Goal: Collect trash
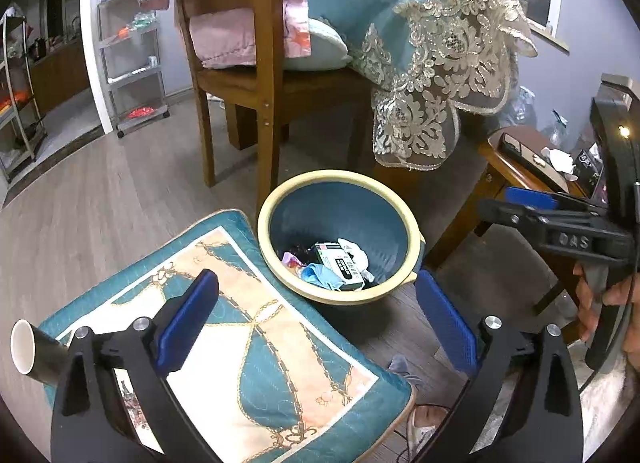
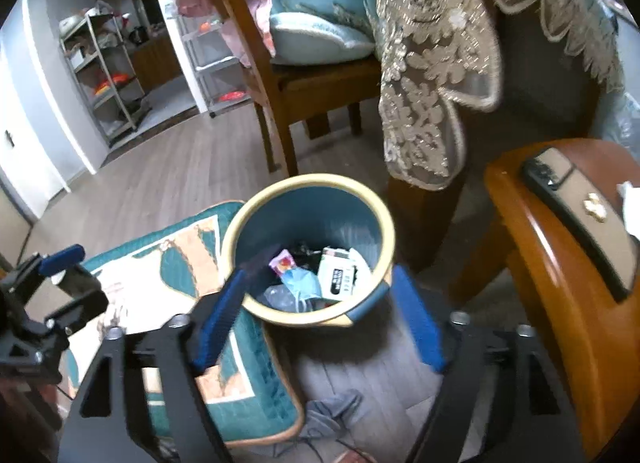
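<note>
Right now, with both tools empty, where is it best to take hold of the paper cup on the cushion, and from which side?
Probably the side wall of the paper cup, near its white open rim. It lies on its side at the corner of the cushion, so come from above with the left tool, open, one pad on each side of the wall. Squeeze gently; the thin wall may crush.

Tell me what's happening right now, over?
Left gripper open, empty. Right gripper open, empty. Trash bin on floor already holds wrappers and a small box. Paper cup on cushion uncollected; nothing blocking.
</note>
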`<state>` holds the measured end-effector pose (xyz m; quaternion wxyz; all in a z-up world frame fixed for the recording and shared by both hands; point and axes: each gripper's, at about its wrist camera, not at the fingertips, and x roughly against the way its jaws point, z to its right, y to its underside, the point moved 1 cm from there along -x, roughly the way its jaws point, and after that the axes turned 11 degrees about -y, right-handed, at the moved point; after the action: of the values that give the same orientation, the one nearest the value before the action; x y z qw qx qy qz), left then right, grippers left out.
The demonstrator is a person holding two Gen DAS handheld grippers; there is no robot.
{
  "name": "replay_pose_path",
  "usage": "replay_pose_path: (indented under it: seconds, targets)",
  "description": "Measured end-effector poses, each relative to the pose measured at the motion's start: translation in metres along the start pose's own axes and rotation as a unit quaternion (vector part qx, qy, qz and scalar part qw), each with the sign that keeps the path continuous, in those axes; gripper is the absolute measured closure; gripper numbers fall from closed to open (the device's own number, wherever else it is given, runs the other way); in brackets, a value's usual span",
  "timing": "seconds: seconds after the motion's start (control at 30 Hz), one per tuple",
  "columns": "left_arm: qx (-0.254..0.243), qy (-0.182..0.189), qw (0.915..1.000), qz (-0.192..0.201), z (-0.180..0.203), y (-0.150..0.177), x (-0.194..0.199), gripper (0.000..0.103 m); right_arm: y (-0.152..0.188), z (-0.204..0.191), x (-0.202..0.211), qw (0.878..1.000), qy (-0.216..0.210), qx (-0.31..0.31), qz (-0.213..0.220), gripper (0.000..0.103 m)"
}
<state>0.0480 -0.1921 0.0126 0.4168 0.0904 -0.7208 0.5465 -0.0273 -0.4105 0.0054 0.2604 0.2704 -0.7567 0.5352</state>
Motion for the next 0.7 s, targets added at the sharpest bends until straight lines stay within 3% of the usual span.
replay_pose_path:
  seconds: [0.1, 0.5, 0.7]
  targets:
    - [-0.015, -0.017, 0.9996, 0.015, 0.002, 0.003, 0.0, 0.006, -0.002, -0.002, 0.003, 1.0, 0.008, -0.005, 0.016, 0.008]
    - [-0.016, -0.061, 0.9978, 0.021, -0.002, 0.004, -0.008, 0.006, -0.002, -0.025, -0.002, 0.999, 0.027, 0.038, 0.018, 0.006]
    - [-0.029, -0.062, 0.9971, 0.035, 0.001, 0.005, -0.002, 0.006, -0.002, -0.027, -0.001, 0.998, 0.032, 0.045, 0.021, 0.006]
